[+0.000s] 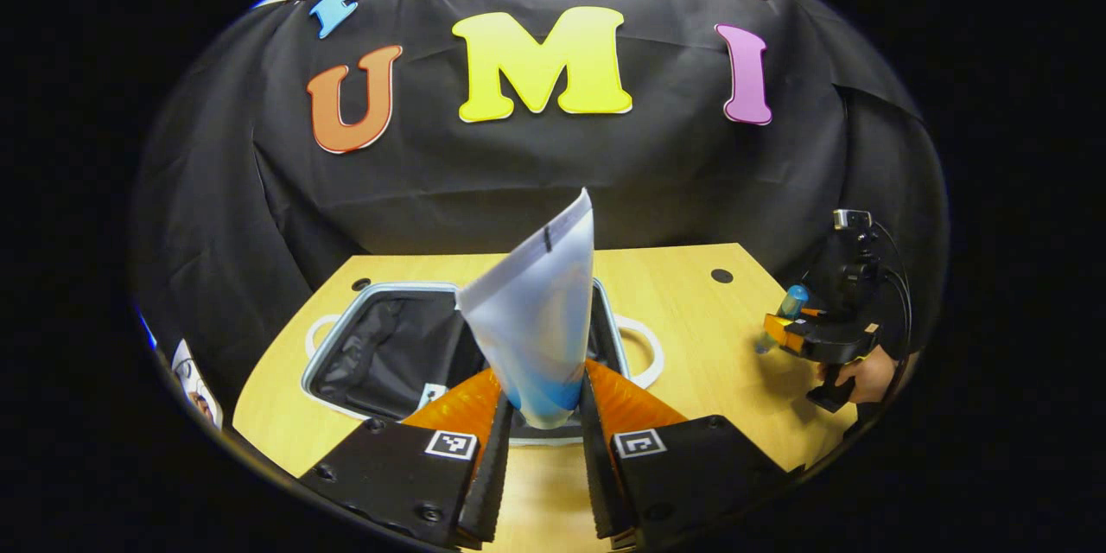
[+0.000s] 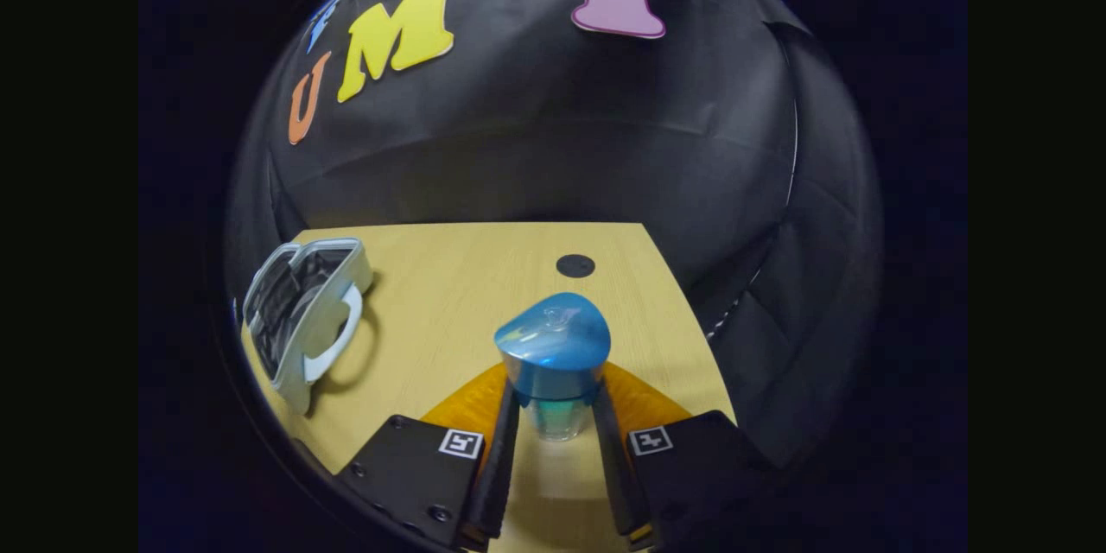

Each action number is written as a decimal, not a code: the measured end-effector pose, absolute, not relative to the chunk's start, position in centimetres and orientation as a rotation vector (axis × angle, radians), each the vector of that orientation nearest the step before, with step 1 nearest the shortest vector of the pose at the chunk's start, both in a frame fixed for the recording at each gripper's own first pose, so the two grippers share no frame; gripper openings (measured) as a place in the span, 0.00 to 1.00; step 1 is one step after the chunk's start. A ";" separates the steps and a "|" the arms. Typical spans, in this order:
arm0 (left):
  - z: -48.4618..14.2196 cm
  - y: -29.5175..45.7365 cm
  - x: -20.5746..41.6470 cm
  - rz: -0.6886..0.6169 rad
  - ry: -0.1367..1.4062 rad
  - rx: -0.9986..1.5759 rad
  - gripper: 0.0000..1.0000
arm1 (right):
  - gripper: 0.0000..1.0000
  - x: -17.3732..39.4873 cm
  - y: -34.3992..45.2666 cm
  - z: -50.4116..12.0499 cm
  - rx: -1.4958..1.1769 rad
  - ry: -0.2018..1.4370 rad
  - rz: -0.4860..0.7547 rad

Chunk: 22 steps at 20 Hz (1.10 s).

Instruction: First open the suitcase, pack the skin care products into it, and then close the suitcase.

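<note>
In the left gripper view my left gripper (image 1: 544, 415) is shut on a white tube with a blue lower end (image 1: 537, 311), held upright over the near rim of the open suitcase (image 1: 380, 346), whose black lining shows. Far right in that view, a hand holds my right gripper (image 1: 782, 333) above the table with a blue-capped bottle (image 1: 792, 301). In the right gripper view my right gripper (image 2: 553, 432) is shut on that clear bottle with its blue cap (image 2: 553, 337). The open suitcase (image 2: 298, 311) lies at the table's left.
The light wooden table (image 1: 691, 311) has round black holes (image 1: 721, 276) near its far edge. White handles (image 1: 648, 346) stick out from the suitcase sides. Black cloth walls close in behind and to the right. The table's right edge (image 2: 683, 302) runs near my right gripper.
</note>
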<state>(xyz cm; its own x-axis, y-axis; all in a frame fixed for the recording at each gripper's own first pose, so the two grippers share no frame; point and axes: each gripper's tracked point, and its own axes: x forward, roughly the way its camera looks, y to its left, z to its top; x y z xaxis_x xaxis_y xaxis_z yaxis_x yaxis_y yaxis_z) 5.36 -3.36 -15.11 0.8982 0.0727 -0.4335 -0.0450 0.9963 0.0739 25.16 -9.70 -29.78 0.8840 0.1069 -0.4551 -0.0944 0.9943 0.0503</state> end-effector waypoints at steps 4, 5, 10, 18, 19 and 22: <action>-14.9 0.0 5.7 0.049 0.443 0.048 0.43 | 0.43 20.5 -7.4 -26.1 0.027 0.441 0.109; -15.0 0.6 5.8 0.042 0.442 0.040 0.43 | 0.42 19.0 -6.7 -25.4 0.025 0.442 0.110; -16.5 3.7 7.6 -0.004 0.440 0.014 0.43 | 0.43 11.4 -3.7 -21.0 0.070 0.445 0.084; -24.8 4.2 12.1 -0.093 0.581 -0.049 0.44 | 0.42 1.7 -2.7 -15.0 0.078 0.413 -0.030; -26.0 4.2 12.4 -0.094 0.611 -0.055 0.44 | 0.42 1.0 -3.0 -14.8 0.073 0.405 -0.055; -29.4 4.4 12.8 -0.082 0.708 -0.045 0.44 | 0.42 -0.3 -3.3 -14.4 0.054 0.406 -0.108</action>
<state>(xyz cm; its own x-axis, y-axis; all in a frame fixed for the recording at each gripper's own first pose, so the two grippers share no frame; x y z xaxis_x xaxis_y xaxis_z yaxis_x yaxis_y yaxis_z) 12.77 4.38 -29.42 0.7564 -0.0902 -0.6478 0.0598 0.9958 -0.0689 -0.26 -3.28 -14.39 0.9130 -0.0941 -0.3970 0.1156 0.9928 0.0305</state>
